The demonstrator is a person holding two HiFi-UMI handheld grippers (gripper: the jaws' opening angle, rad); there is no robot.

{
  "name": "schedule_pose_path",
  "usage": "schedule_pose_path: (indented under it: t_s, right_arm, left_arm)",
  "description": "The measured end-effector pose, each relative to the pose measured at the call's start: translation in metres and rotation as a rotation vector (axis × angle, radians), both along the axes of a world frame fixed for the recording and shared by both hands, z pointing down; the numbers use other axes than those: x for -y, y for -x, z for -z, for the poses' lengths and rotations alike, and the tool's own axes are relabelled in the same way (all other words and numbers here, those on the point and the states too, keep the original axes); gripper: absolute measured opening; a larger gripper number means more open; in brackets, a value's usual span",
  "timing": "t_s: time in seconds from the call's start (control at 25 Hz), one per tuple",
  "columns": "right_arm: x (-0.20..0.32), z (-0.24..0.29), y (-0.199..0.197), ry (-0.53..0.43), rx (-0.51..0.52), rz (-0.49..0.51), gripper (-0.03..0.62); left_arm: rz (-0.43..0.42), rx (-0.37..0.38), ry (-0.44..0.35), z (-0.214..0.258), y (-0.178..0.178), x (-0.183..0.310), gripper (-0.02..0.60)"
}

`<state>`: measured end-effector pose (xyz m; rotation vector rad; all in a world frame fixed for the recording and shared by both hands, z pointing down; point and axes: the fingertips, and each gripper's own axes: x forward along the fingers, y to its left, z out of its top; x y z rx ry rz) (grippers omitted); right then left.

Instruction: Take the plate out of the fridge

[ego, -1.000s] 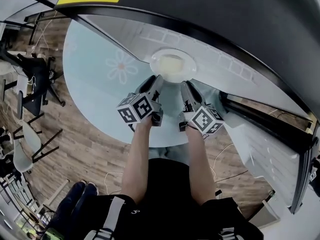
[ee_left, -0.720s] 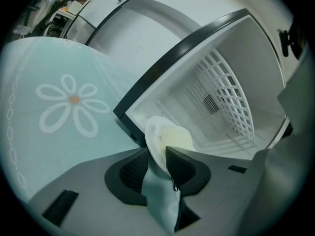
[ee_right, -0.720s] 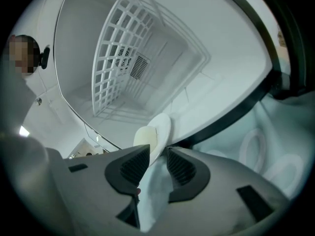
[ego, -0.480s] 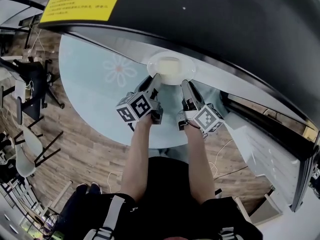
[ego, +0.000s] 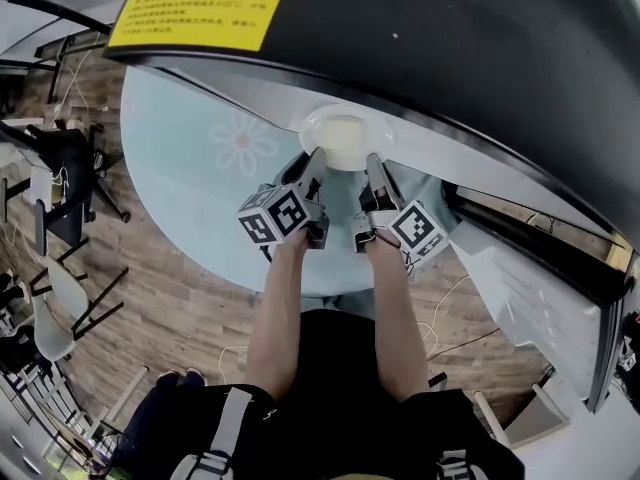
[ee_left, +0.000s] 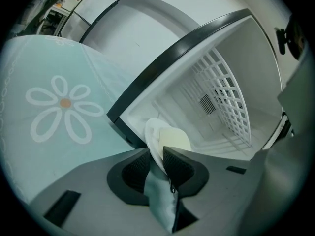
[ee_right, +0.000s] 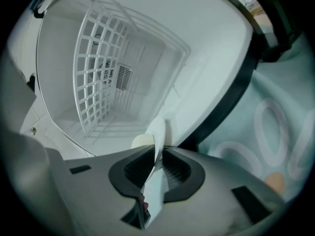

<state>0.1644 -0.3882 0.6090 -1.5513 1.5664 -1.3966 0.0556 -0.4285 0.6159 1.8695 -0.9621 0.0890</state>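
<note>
Both claws have just been closing on the white plate [ego: 340, 133], which sits in the open mouth of the fridge [ee_left: 224, 82], at twelve o'clock from the person. The left claw [ee_left: 156, 157] pinches its rim at about seven o'clock, and the right claw [ee_right: 158, 160] pinches it at five. A pale yellow block [ee_left: 176, 140] lies on the plate. The flowered tabletop [ego: 180, 168] spreads toward nine o'clock.
</note>
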Motion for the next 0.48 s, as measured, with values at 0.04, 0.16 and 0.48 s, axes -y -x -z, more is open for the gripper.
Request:
schedule_pose_path:
  t_s: [0.04, 0.16, 0.48]
  right_arm:
    - [0.000, 0.002, -0.001, 0.001, -0.017, 0.006, 0.049]
    - [-0.005, 0.007, 0.001, -0.004, -0.029, 0.009, 0.052]
    - [-0.013, 0.049, 0.002, -0.067, -0.050, -0.005, 0.051]
  left_arm:
    - [-0.002, -0.004, -0.006, 0.003, 0.000, 0.000, 0.091]
    - [-0.008, -0.005, -0.028, 0.012, 0.001, -0.002, 0.089]
    - [0.000, -0.036, -0.109, 0.052, 0.003, -0.010, 0.089]
